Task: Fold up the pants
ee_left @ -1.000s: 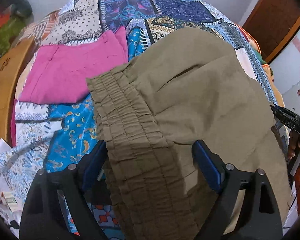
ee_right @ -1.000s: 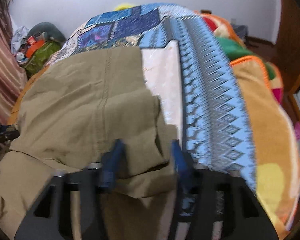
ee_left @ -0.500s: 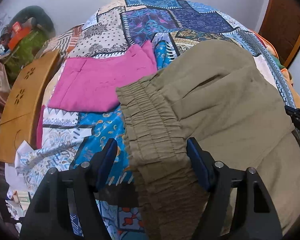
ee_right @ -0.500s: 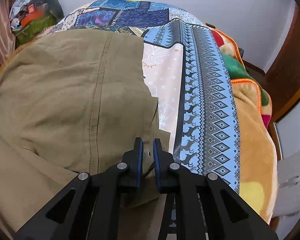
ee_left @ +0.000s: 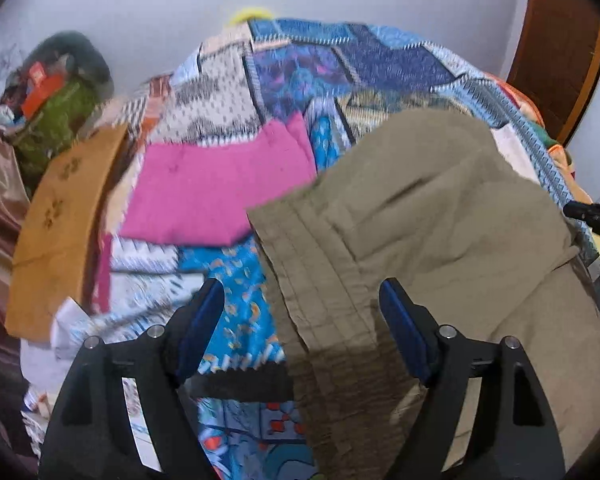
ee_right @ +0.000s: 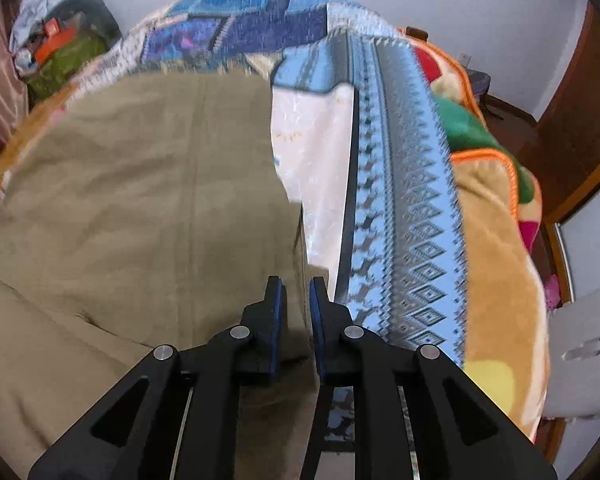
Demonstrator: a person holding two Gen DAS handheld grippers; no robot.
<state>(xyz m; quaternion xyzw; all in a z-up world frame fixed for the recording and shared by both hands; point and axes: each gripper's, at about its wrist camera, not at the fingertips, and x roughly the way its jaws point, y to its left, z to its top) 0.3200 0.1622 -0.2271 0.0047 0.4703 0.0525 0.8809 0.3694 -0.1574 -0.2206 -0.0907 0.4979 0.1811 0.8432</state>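
Olive-khaki pants [ee_left: 432,216] lie on the patchwork bedspread [ee_left: 236,280], their elastic waistband [ee_left: 312,280] running toward me. My left gripper [ee_left: 302,314] is open, its blue-padded fingers either side of the waistband, above it. In the right wrist view the pants [ee_right: 140,184] fill the left half. My right gripper [ee_right: 297,300] is shut on the right edge of the pants near the bed's front. Its black tip also shows in the left wrist view [ee_left: 592,220].
A folded pink garment [ee_left: 216,188] lies on the bed left of the pants. A wooden board [ee_left: 60,220] stands at the bed's left side. Blankets [ee_right: 492,216] are piled at the right, with a wooden door [ee_left: 556,48] behind.
My right gripper closed on the pants' edge and stays shut. My left gripper stayed open and drew back and up from the waistband, so more of the bed shows.
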